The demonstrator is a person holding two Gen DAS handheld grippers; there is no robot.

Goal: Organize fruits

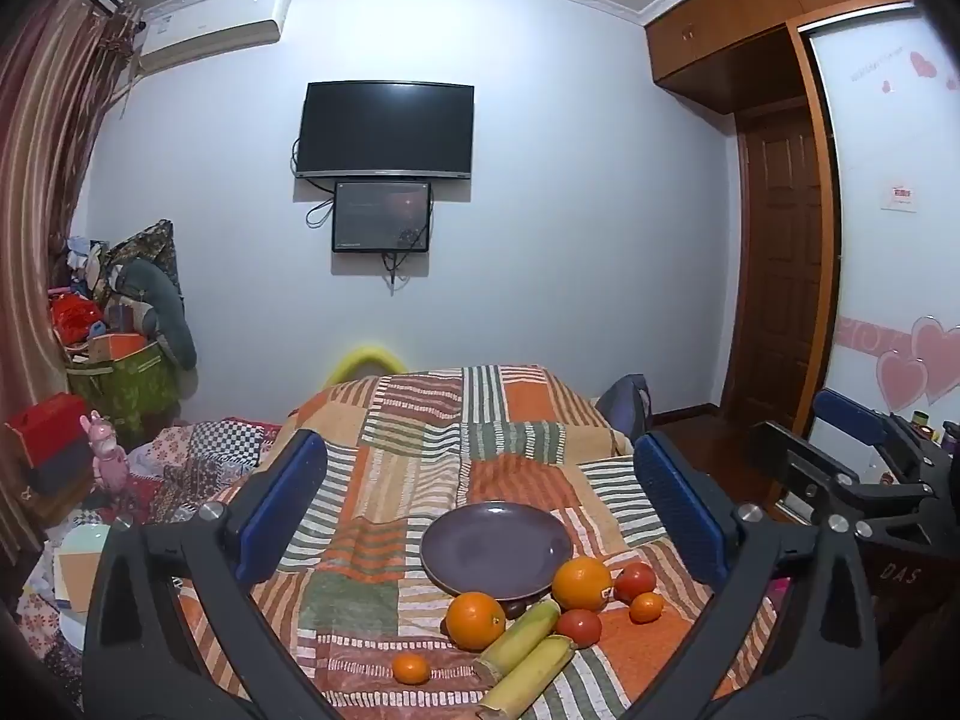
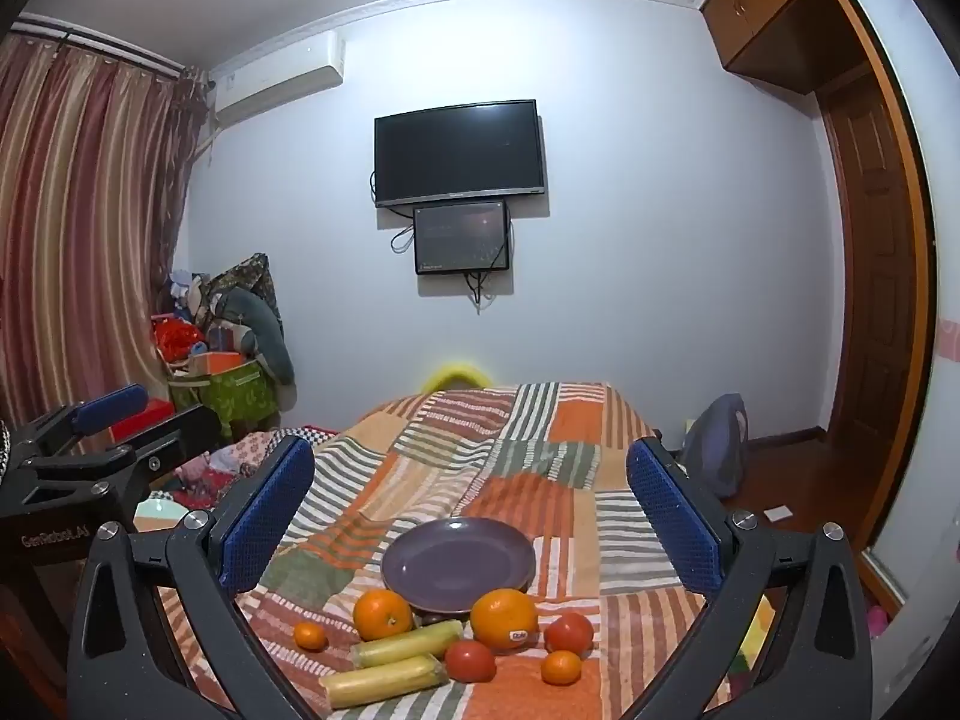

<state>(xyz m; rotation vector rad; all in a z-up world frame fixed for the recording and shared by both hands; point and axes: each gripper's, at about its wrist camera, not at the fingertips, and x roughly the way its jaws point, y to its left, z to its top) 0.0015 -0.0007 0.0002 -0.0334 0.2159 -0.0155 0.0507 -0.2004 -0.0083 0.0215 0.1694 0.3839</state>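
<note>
Your left gripper (image 1: 480, 516) and right gripper (image 2: 471, 519) both hover with fingers spread wide, holding nothing. Nearest you on the patchwork blanket (image 2: 540, 450) lie two sugarcane pieces (image 2: 384, 681), then two small tangerines (image 2: 561, 667), two tomatoes (image 2: 470, 660) and two oranges (image 2: 503, 618). Just behind them sits the purple plate (image 2: 458, 564), bare.

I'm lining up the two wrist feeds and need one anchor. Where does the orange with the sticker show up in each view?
Left wrist: the stickered orange sits lower centre-right, at the near-right rim of the purple plate, its sticker on the right edge.
Right wrist: the same orange lies lower centre, at the plate's near-right rim, its sticker facing the camera.
Shared landmark: the wall TV.
</note>
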